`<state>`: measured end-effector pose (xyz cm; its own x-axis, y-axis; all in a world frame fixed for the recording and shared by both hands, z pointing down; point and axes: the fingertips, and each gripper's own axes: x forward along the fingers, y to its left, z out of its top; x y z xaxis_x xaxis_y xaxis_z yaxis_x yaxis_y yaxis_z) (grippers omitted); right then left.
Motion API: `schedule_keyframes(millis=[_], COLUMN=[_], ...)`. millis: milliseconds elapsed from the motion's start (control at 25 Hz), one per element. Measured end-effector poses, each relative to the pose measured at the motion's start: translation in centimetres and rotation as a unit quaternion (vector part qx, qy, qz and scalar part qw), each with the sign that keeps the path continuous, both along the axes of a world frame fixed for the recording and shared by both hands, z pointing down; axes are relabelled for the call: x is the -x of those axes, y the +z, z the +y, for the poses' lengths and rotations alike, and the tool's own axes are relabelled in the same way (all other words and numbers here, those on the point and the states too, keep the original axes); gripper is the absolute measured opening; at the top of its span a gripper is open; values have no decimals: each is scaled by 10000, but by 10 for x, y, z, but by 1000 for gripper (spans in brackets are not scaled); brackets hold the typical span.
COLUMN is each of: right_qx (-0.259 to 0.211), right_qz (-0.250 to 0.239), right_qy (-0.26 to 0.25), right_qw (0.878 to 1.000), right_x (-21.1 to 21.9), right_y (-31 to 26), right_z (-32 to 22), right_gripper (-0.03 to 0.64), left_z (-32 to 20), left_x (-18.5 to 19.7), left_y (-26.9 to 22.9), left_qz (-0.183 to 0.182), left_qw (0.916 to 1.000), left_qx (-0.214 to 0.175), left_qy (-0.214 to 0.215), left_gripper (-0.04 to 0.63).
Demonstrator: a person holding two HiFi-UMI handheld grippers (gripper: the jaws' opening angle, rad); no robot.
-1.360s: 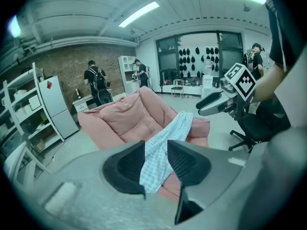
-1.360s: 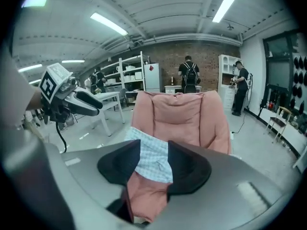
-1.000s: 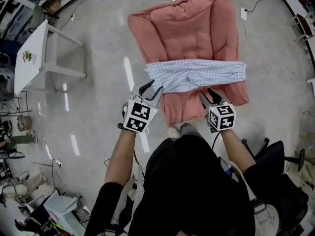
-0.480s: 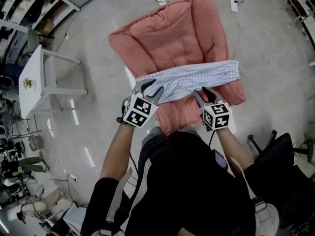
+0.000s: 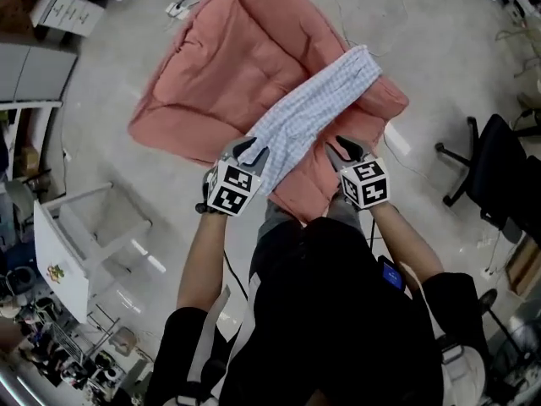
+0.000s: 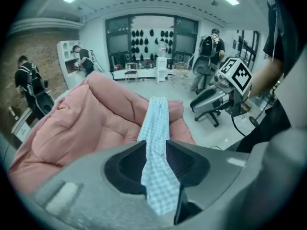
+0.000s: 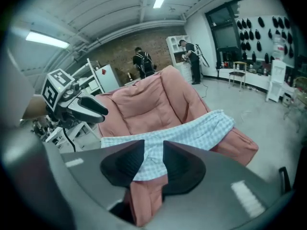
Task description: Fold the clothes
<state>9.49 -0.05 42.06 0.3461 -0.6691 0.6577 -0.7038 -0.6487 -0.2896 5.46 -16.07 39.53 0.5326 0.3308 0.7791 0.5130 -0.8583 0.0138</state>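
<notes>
Lowering onto the checked garment [image 5: 313, 108] across the pink cushion [image 5: 211, 57], left gripper [image 5: 250, 149] and right gripper [image 5: 343, 147] have just been closing and now pinch its near edge, ready to fold.

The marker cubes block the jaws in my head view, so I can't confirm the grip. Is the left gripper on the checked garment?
Observer: Yes. On the left gripper the jaws have just been closing and pinch the checked garment, whose end hangs below them.
Operator: And the right one?
Observer: On the right gripper the jaws have just been closing too and hold the garment's long edge, with the pink cushion under it.
Operator: Anyone close by?
Observer: I see people only across the room, by the walls.
</notes>
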Motion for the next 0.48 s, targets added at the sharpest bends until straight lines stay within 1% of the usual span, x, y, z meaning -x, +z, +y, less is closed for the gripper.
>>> schedule_keyframes(millis=[120,240,280,360,480], right_qx=[79,164,177,181,258], right_qz=[-156,-288,-335,-430,-472], right_qy=[594,1238,1414,1659,1856], right_qw=[9981,9918,9892,9850,9812], right_x=[7,21,26,35,37], right_y=[23,45,51,65,89], right_z=[-2,-3,-3,-5,-3], right_gripper=[124,120,117,114,108], left_z=[-1,-4,-4,-4,-2], left_x=[3,6,6,6,3], left_y=[43,75,82,94,107], left_qz=[-367,-633,-698,-815,-927], left_qw=[9969,9897,9876,9852,9830], left_qx=[12,-89,-112,-124,-148], left_qy=[699,1279,1398,1503,1577], left_gripper=[137,137,137,137,137])
